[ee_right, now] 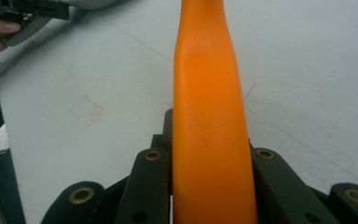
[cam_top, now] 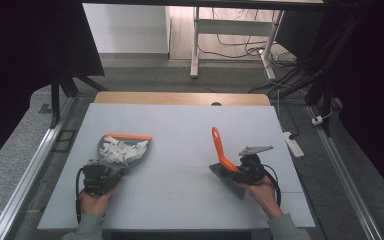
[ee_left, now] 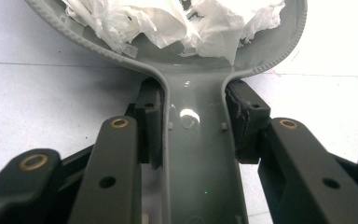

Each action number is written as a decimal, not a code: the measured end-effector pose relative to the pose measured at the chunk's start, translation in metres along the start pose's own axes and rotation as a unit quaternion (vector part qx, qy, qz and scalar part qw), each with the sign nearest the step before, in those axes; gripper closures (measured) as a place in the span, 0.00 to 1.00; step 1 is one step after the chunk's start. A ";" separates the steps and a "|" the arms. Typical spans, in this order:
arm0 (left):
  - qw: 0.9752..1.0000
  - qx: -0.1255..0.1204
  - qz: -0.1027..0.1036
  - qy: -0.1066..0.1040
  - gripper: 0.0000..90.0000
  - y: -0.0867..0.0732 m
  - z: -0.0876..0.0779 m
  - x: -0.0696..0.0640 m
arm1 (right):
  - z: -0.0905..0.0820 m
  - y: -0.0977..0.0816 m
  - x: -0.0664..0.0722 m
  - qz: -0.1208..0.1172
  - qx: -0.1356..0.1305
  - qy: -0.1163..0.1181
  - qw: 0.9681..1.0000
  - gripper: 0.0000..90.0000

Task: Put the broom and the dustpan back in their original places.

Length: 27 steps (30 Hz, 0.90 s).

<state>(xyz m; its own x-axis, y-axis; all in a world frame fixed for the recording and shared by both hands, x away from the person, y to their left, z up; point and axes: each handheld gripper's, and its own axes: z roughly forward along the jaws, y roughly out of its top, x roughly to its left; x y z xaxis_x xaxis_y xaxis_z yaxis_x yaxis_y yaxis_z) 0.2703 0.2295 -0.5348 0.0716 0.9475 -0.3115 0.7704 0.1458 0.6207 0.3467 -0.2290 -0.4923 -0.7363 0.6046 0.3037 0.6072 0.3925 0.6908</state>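
A grey dustpan (cam_top: 102, 146) with an orange front lip lies on the white table, left of the middle. Crumpled white paper scraps (cam_top: 123, 150) fill it. My left gripper (cam_top: 101, 175) is shut on the dustpan's grey handle (ee_left: 198, 154), its pads pressing both sides just behind the pan. The paper scraps (ee_left: 168, 23) sit right ahead of the jaws. At the right, my right gripper (cam_top: 246, 169) is shut on the orange handle (ee_right: 209, 116) of a brush. That handle (cam_top: 220, 147) rises tilted to the left, with the dark brush head (cam_top: 226, 178) down on the table.
The white table (cam_top: 180, 125) has a wooden strip along its far edge. A faint red mark (ee_right: 87, 108) shows on the surface between the two hands. Past the table stand a white desk frame (cam_top: 196, 45), floor cables and a power strip (cam_top: 294, 144).
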 end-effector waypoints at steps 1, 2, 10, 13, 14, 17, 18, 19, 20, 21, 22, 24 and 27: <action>1.000 0.001 0.002 0.001 0.68 0.000 0.000 0.000 | 0.001 0.000 -0.001 0.002 0.003 -0.002 1.000 0.86; 1.000 0.002 0.001 0.002 0.68 0.000 0.001 0.000 | 0.002 0.000 -0.003 0.005 0.007 -0.004 1.000 0.86; 1.000 0.012 0.004 0.004 0.68 -0.001 0.005 -0.001 | 0.010 -0.001 -0.014 0.010 0.027 -0.032 0.999 0.85; 1.000 0.012 0.003 0.005 0.67 -0.001 0.005 -0.002 | 0.011 0.000 -0.019 0.016 0.028 -0.034 0.999 0.85; 1.000 0.012 0.003 0.005 0.67 -0.001 0.005 -0.002 | 0.011 0.000 -0.021 0.018 0.028 -0.035 0.999 0.85; 1.000 0.012 0.004 0.003 0.67 -0.001 0.005 -0.001 | 0.011 0.000 -0.026 0.024 0.028 -0.039 0.999 0.84; 1.000 0.012 0.005 0.003 0.67 -0.001 0.005 -0.001 | 0.012 -0.001 -0.027 0.023 0.028 -0.040 0.999 0.83; 1.000 0.012 0.005 0.002 0.67 -0.001 0.005 -0.001 | 0.012 -0.001 -0.028 0.024 0.029 -0.041 0.998 0.83; 1.000 0.012 0.006 0.002 0.67 -0.001 0.005 -0.001 | 0.012 -0.001 -0.029 0.024 0.029 -0.042 0.998 0.82; 1.000 0.012 0.007 0.000 0.67 -0.001 0.005 -0.001 | 0.012 -0.001 -0.029 0.024 0.029 -0.043 0.998 0.82; 1.000 0.012 0.010 -0.002 0.66 -0.001 0.005 -0.001 | 0.012 -0.001 -0.030 0.022 0.029 -0.044 0.998 0.81; 1.000 0.012 0.010 -0.003 0.62 -0.001 0.005 -0.002 | 0.013 0.000 -0.031 0.020 0.032 -0.050 0.998 0.79; 1.000 0.013 0.015 -0.006 0.55 -0.001 0.005 -0.002 | 0.014 0.000 -0.032 0.016 0.034 -0.055 0.998 0.76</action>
<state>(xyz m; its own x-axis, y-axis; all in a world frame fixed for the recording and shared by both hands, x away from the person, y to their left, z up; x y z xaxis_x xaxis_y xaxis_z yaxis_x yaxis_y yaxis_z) 0.2727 0.2258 -0.5380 0.1025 0.9481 -0.3012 0.7836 0.1096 0.6115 0.3747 -0.2391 -0.5110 -0.6805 0.6892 0.2486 0.6524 0.4155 0.6339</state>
